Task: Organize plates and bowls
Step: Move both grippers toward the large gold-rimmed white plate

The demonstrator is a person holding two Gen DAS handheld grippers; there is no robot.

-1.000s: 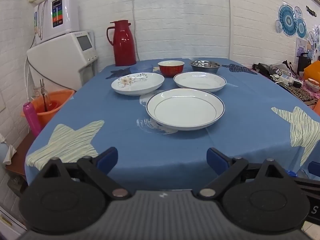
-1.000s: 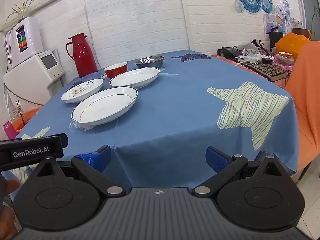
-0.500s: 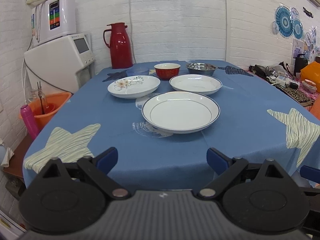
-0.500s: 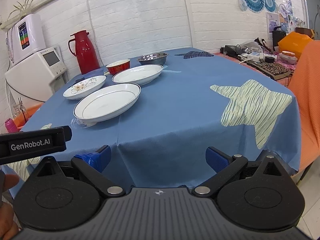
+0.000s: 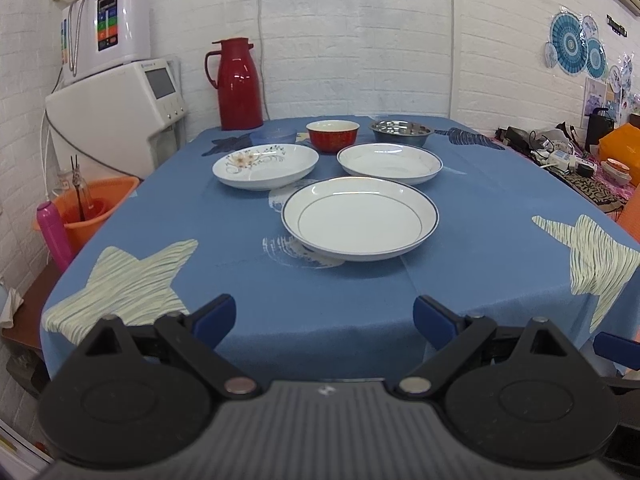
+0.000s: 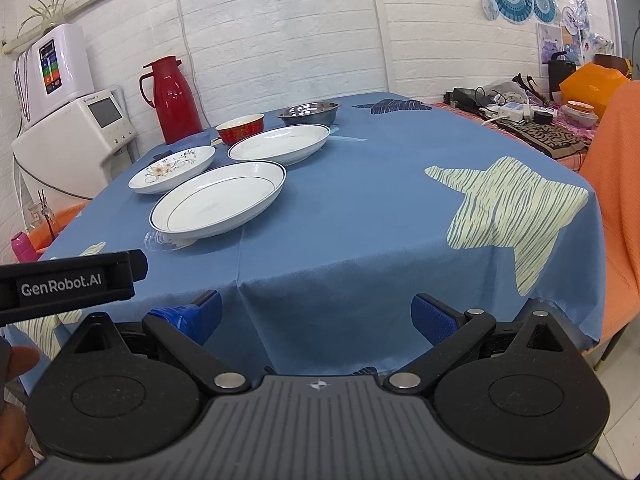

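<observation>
your left gripper (image 5: pixel 324 314) and right gripper (image 6: pixel 316 312) spread, empty, short of the rimmed plate (image 5: pixel 359 219); behind it: 2 plates, red bowl (image 5: pixel 333 135), steel bowl (image 5: pixel 401 131).

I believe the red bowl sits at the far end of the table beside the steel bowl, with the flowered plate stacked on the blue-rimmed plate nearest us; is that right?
Not quite. The left wrist view shows the flowered plate lying on the cloth by itself, apart from the nearest blue-rimmed plate, not stacked on it. The red bowl does sit at the far end beside the steel bowl.

3 plates (image 5: pixel 360 220), 2 bowls (image 5: pixel 333 135) on table (image 5: pixel 224 216)
</observation>
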